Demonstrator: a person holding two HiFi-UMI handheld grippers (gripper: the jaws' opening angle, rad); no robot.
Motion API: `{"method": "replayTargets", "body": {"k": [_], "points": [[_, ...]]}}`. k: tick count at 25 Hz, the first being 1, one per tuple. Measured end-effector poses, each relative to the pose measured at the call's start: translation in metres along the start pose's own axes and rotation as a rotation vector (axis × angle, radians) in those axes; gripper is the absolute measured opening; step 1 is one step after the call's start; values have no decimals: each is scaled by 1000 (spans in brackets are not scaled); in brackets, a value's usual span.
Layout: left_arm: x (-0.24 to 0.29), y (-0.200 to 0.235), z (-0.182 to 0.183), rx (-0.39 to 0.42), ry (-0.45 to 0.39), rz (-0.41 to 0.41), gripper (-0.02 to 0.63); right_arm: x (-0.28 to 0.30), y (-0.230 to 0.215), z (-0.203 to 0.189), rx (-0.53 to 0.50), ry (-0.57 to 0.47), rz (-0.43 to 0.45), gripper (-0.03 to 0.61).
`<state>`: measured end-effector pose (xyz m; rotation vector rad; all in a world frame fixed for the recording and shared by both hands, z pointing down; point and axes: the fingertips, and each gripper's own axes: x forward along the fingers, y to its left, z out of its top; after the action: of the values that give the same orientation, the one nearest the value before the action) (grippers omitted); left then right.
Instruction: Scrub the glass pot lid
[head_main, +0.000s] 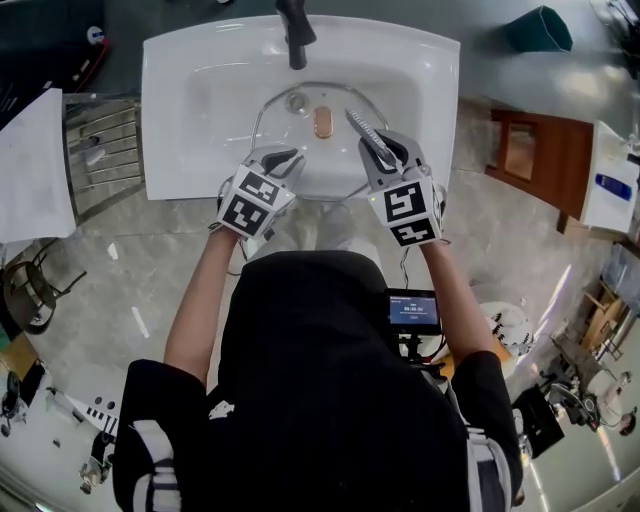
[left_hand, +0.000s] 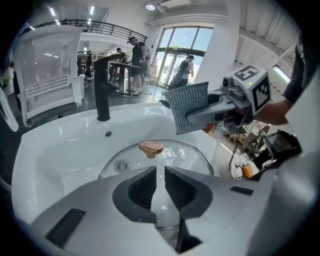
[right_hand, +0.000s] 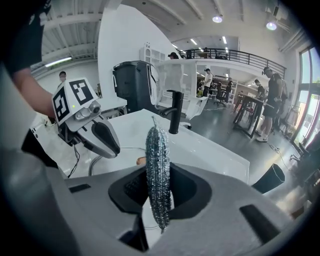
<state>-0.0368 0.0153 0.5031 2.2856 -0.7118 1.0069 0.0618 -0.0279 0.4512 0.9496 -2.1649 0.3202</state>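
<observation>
Lid (head_main: 300, 150) is in sink (head_main: 180, 80) basin, knob up. L gripper (head_main: 284, 160) looks clamped on the rim nearest sink front, prob to steady it. R gripper (head_main: 385, 152) pinches cloth (head_main: 361, 127) over the basin, w/ 1 edge free for scrubbing.

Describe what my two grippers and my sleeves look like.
The left gripper and right gripper are pale grey shells with dark ribbed pads. Each carries a white cube of black square markers. A thin cable trails from the right one. The sleeves are short and black.
</observation>
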Motion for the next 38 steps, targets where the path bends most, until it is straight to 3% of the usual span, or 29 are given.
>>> {"method": "replayTargets", "body": {"k": [3,9,13,21,31,34,38], "points": [[6,2,0,-10,16,-22,96,3,5,-11,-22,31,22,67],[25,10,-7,58,77,-54,201,6,12,-33,-80,97,55,68],[32,14,-11,80,124,-73,239,6,16,-44,-117,125,75,69],[34,18,-16,-35,121,-129,256,12,23,-54,-180,145,93,69],[34,19,-17,-72,75,-157,268,12,24,-54,-249,176,103,69],[33,19,-17,-73,56,-158,268,12,26,-54,-335,208,122,69],[33,20,-17,-75,38,-158,268,15,29,-57,-537,286,151,69]]}}
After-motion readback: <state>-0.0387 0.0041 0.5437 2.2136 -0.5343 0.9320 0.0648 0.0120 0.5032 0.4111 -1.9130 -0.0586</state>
